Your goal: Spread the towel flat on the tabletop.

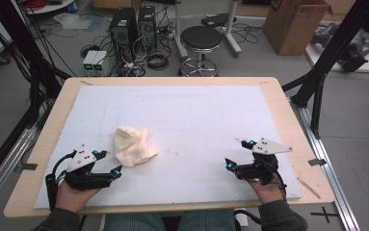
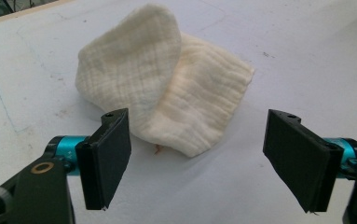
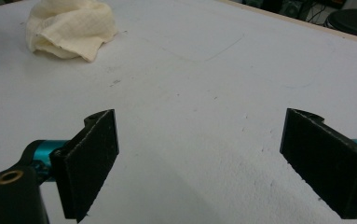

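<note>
Cloth (image 1: pixel 133 146) lies crumpled, long axis running toward the released left gripper (image 1: pixel 111 162); right gripper (image 1: pixel 237 153) released.

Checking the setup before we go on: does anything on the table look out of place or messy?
Only the cream cloth: it lies crumpled and folded over itself on the white mat, near the open left gripper. No spills or damage.

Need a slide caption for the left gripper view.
Open left gripper faces a crumpled cream cloth on the white table.
</note>
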